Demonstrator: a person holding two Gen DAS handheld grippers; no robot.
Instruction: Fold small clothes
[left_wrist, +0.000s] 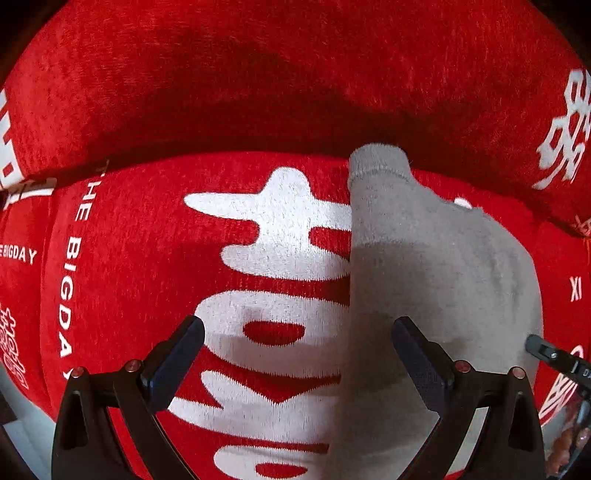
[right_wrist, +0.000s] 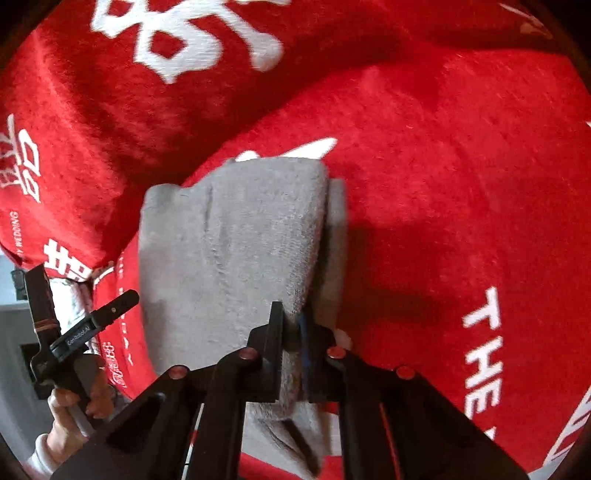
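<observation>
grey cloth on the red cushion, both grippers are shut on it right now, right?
Not both. The right gripper is shut on the grey cloth, as the right wrist view shows. The left gripper is open, its fingers spread wide over the cloth's edge on the red cushion, as the left wrist view shows.

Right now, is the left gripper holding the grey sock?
No, the left gripper is open above the grey sock, its fingers clamping nothing.

Grey sock (right_wrist: 236, 251) lying folded on red cushion (right_wrist: 443, 184)
</observation>
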